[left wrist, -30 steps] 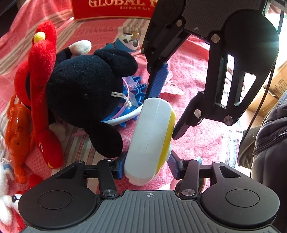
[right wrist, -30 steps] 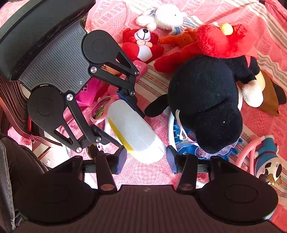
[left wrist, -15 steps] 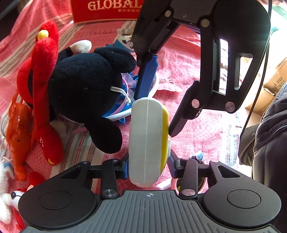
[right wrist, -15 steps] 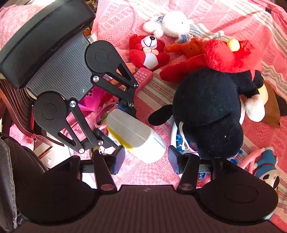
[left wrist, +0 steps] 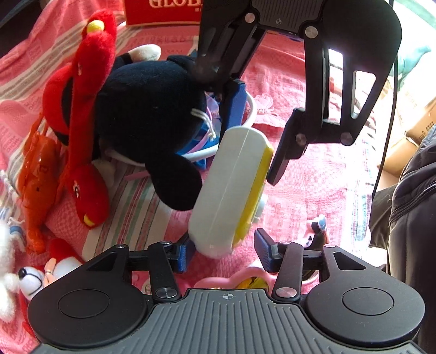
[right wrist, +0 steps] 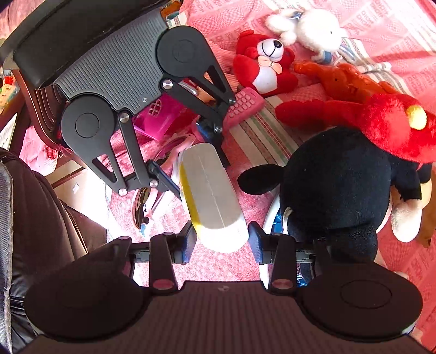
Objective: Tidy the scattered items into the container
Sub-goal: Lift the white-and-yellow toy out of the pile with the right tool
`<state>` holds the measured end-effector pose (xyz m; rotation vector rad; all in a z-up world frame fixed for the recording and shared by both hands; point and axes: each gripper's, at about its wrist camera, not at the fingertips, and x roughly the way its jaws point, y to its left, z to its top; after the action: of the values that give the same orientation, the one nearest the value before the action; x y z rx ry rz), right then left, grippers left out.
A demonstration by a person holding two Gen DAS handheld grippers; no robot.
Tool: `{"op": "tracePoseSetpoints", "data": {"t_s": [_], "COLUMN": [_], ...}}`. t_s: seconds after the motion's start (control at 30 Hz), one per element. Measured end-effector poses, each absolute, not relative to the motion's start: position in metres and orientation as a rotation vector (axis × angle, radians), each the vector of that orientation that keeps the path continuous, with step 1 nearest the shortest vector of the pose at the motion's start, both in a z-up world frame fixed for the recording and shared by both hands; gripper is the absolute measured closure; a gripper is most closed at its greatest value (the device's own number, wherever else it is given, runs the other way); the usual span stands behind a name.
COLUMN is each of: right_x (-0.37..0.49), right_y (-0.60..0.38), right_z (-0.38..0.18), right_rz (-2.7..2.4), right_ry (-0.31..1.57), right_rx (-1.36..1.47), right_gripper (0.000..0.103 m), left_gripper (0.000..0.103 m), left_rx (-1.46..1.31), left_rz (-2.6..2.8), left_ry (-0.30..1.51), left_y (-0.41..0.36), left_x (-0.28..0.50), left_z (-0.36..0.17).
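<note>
1. Tongs of the left hand (left wrist: pixel 224 254) stand apart around the lower end of the white and yellow case (left wrist: pixel 231 188). One pad touches its white side, and a gap shows on the yellow side.
2. The right tongs (right wrist: pixel 222 242) straddle the other end of the case with a pad close against each flank. They look clamped on it, and I judge that they carry its weight.
3. The case hangs tilted just above the pink cloth (left wrist: pixel 313 196), beside the ear of the black plush mouse (left wrist: pixel 152 109). It is not in any container yet.
4. It looks like a hard plastic shell with a smooth, slightly glossy skin, rounded ends and a seam down the white face. I judge it stiff and light, and probably hollow.
5. A smooth, curved shell is likely to slip or swivel when held near one rounded end, as it is now.
6. The long flat flanks, white on one side and yellow on the other, give the best hold. A grip nearer the middle would stop the case from swinging.
7. A firm squeeze should be safe on so stiff a shell, though a hinged lid might pop open if pressed along the seam.
8. A red box (left wrist: pixel 163 12) stands at the far edge of the cloth. I cannot tell whether it is the container meant.
</note>
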<state>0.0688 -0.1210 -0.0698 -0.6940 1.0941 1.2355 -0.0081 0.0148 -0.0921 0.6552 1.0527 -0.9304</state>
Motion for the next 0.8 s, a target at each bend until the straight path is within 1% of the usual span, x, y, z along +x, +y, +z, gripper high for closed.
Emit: {"op": "tracePoseSetpoints", "data": {"t_s": [0.07,0.1,0.13,0.2,0.4,0.53,0.8], "right_x": [0.07,0.069,0.069,0.068,0.068,0.066,0.061], "right_y": [-0.123,-0.124,-0.124,-0.124,-0.122,-0.126,-0.132], "right_z": [-0.072,-0.07,-0.071,-0.07,-0.071,-0.069,-0.057], "right_rz": [1.234,1.236,1.24,1.244,1.237,1.226,1.207], "right_ry": [1.106,1.109,1.108,1.11,1.101,1.094,1.088], "right_rx": [-0.676,-0.675,-0.68,-0.683,-0.689,-0.681,-0.688], "right_gripper": [0.058,0.058,0.058,0.058,0.057,0.057,0.057], "left_gripper": [0.043,0.047,0.057,0.068,0.067,0.068,0.068], "left_rx": [0.647,0.645,0.646,0.637,0.66,0.641,0.647], "left_rz": [-0.932,-0.934,-0.934,-0.928,-0.947,-0.943,-0.943], "left_ry": [1.047,1.036,1.027,1.027,1.017,1.027,1.017], "left_y": [0.019,0.021,0.023,0.026,0.028,0.03,0.03], "left_x": [-0.011,-0.013,-0.013,-0.012,-0.017,-0.02,-0.031], "left_z": [-0.091,-0.09,-0.089,-0.088,-0.089,-0.088,-0.076]}}
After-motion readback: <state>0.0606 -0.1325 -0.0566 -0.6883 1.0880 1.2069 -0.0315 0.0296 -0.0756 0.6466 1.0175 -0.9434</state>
